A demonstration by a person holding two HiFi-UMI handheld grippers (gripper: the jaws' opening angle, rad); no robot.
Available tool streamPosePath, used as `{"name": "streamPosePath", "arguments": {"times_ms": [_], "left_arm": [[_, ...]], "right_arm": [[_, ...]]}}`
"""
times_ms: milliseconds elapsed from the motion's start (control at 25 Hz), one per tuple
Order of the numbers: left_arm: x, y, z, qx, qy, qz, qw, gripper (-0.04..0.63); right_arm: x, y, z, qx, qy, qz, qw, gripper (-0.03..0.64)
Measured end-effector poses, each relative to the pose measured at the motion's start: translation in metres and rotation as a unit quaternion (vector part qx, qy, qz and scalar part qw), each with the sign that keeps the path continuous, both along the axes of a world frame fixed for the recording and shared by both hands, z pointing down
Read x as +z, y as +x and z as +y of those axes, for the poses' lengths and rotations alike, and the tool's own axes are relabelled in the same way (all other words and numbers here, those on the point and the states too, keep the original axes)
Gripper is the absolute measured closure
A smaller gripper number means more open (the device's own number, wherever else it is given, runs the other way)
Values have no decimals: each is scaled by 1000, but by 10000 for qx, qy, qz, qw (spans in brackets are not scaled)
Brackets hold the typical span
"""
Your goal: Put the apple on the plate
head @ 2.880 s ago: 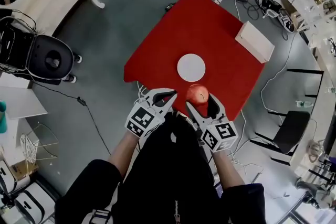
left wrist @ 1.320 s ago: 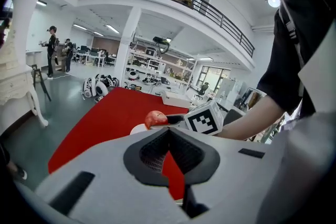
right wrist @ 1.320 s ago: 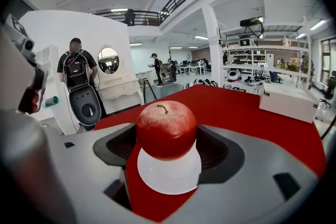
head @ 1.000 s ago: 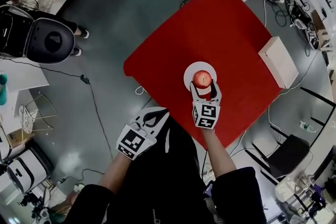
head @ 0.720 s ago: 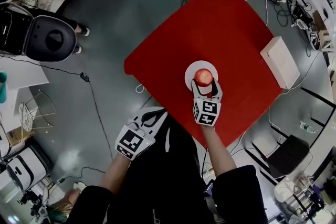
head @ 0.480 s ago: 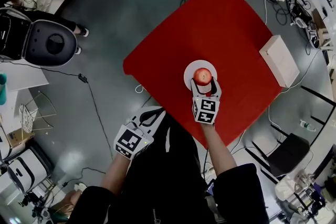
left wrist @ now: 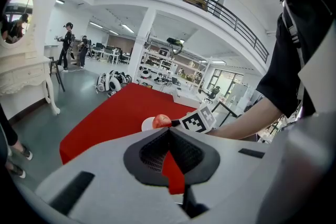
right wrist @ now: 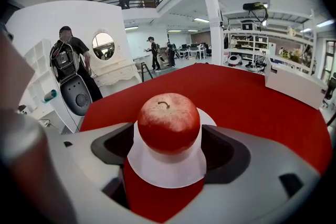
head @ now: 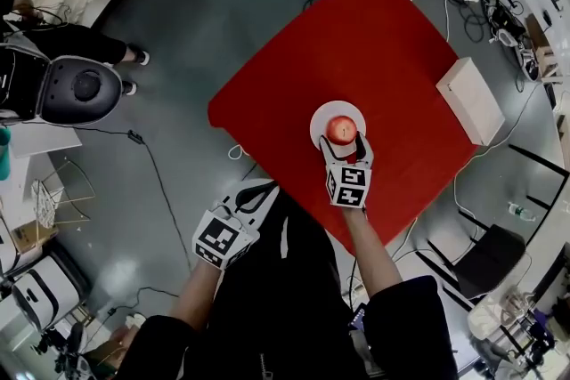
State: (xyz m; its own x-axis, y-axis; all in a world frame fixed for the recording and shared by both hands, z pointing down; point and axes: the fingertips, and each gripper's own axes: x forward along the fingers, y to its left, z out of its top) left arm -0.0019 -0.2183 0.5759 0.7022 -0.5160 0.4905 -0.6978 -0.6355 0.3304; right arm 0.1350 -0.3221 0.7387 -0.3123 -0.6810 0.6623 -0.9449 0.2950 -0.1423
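1. Closest to the person's body, the left gripper (head: 265, 187) hangs off the near edge of the table. Its jaws are pressed together at the tips with nothing between them.
2. Just ahead, the right gripper (head: 344, 142) reaches over the red cloth (head: 356, 40) with its jaws spread to either side of the apple (head: 341, 129).
3. The apple sits upright, stem up, on the white plate (head: 319, 116). A sliver of plate shows between the fruit and one jaw, so the grip looks slack, though I can't be sure the other pad is clear of the skin.
4. The plate lies flat on the cloth, nearer the person's side.
5. Further off, a white box (head: 469, 100) rests at the cloth's right edge, well apart from the plate.
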Motion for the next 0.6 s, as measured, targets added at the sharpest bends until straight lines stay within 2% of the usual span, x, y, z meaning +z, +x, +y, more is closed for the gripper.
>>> {"name": "streamPosePath", "arguments": {"times_ms": [120,360,600], "left_arm": [[-1,-7,-3,-54,-16,1,10000,589],[-2,-11,0,-69,-3,38,10000,589],[-15,-1,-5,122,189,144,9996,589]], "right_arm": [[0,-5,-2,-33,-59,-59,10000,211],[-13,-5,8,82,-29,-73,9999,210],[-44,-1,32,102,-272,-186,9994,213]]}}
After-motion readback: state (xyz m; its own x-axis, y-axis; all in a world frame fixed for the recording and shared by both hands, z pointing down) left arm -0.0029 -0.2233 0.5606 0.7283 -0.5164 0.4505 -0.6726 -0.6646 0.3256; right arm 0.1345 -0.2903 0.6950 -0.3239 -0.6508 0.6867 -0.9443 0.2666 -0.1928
